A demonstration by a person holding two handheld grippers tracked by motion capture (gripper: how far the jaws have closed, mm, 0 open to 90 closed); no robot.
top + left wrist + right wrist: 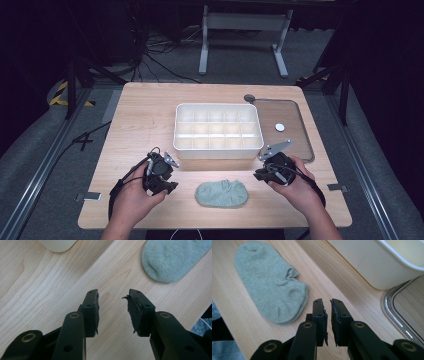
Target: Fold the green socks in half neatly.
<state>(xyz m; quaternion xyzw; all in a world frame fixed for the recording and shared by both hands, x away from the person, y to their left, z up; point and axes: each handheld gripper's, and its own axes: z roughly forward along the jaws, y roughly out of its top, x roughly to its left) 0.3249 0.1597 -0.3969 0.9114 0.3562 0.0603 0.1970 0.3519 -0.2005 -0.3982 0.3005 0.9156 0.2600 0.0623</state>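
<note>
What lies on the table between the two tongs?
The high view shows a green sock flat on the table between the left tongs and right tongs, touching neither.

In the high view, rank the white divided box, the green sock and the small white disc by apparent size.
1. white divided box
2. green sock
3. small white disc

All lie on the table, so the order is reliable.

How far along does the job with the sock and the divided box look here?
Nothing looks done: the pale green fabric sock lies flat on the wooden table, and the white plastic divided box looks empty. Nothing is in hand: the left hand-held gripper is open, the right hand-held gripper nearly shut on nothing. Any picking up and placing remains.
</note>
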